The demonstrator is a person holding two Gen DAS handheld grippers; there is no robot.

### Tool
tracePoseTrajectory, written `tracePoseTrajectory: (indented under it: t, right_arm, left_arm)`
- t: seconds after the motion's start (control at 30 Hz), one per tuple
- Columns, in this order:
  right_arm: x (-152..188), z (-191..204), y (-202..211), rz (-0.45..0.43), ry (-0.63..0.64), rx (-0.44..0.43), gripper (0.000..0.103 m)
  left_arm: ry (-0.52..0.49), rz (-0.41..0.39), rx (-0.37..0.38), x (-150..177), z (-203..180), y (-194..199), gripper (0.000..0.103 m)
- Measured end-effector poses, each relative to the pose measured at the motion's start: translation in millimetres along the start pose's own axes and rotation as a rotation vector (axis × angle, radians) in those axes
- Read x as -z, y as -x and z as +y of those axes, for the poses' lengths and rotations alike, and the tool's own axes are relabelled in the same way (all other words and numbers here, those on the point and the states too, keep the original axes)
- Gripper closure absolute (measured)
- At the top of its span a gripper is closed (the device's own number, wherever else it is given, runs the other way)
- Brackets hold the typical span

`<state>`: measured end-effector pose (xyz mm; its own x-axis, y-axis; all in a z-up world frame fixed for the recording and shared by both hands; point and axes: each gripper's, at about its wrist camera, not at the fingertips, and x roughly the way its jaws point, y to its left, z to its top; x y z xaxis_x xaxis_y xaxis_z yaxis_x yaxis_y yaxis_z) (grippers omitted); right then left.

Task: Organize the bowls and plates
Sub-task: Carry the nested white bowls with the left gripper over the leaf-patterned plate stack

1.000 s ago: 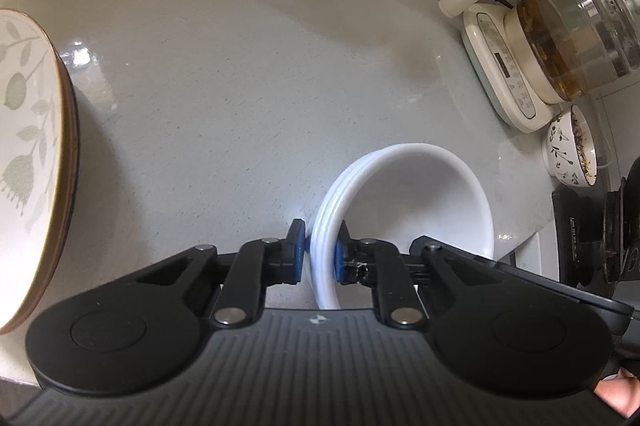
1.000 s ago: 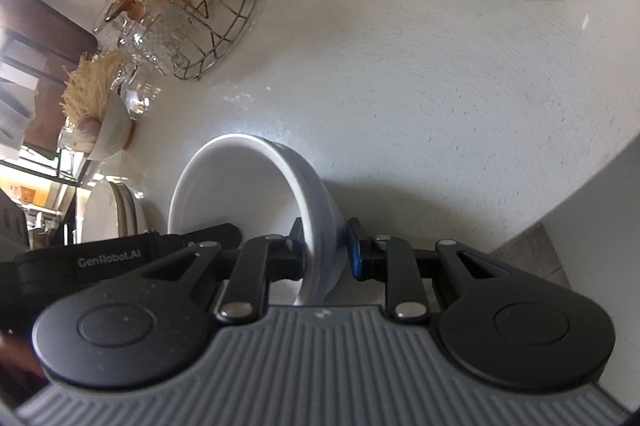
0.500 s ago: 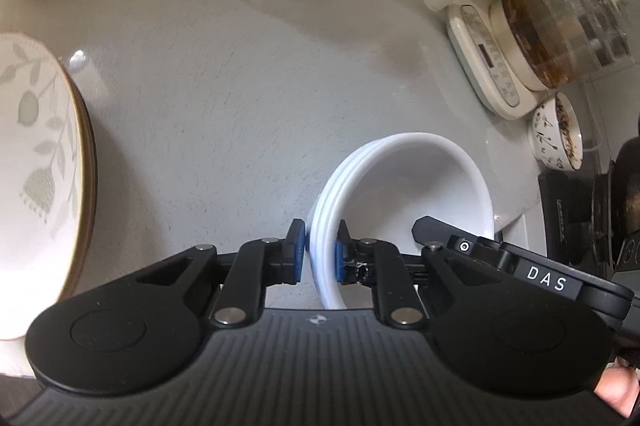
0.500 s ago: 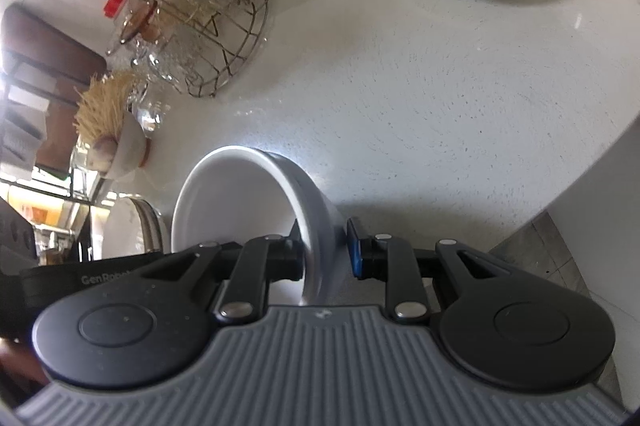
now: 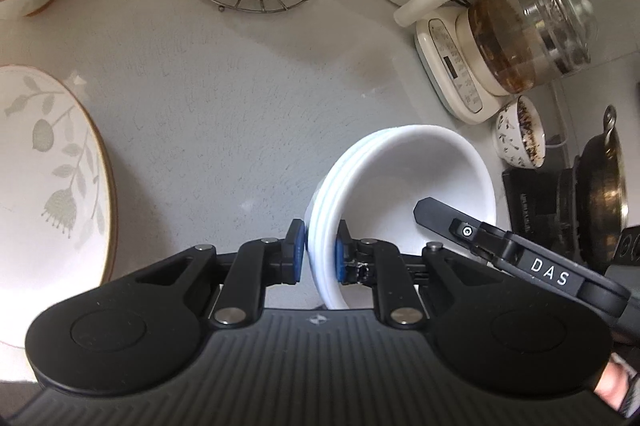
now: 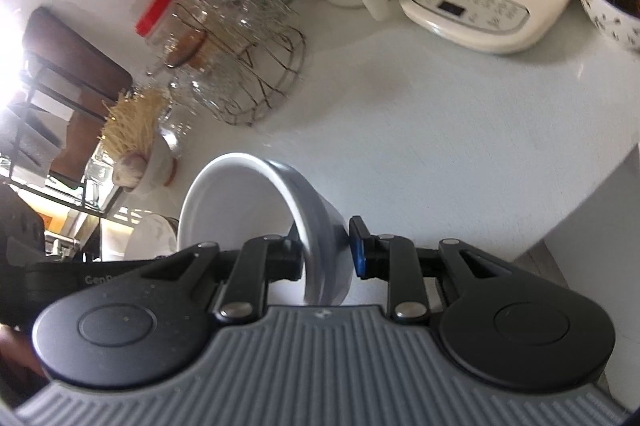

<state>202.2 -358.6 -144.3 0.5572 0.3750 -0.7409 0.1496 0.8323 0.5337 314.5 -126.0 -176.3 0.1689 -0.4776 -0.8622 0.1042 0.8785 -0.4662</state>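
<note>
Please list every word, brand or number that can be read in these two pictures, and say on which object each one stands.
"DAS": white letters on the right hand-held gripper.
"GenR", cut off: on the left hand-held gripper.
Control panel of the kettle base: print too small to read.

Your right gripper (image 6: 326,255) has let its outer pad (image 6: 357,252) off the bowls (image 6: 256,210), which you've lifted higher. Your right finger now reaches over the rim at 3 o'clock; the blurred wrist view suggests you're moving.

Both wrist views look down close from opposite sides, sharing the white bowls (image 5: 404,178) (image 6: 256,210).
</note>
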Motion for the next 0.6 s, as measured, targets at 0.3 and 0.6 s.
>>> tracePoseTrajectory:
  t: [0.3, 0.6]
  right_arm:
    - [1.3, 27.2, 8.4, -0.057, 0.033, -0.017, 0.076]
    - [6.6, 52.3, 3.3, -0.067, 0.079, -0.036, 0.076]
  left_arm:
    - [-0.068, -0.035, 0.005, -6.0, 4.7, 32.8, 0.086]
    - [-0.04, -0.071, 0.025, -2.5, 28.3, 55.7, 0.086]
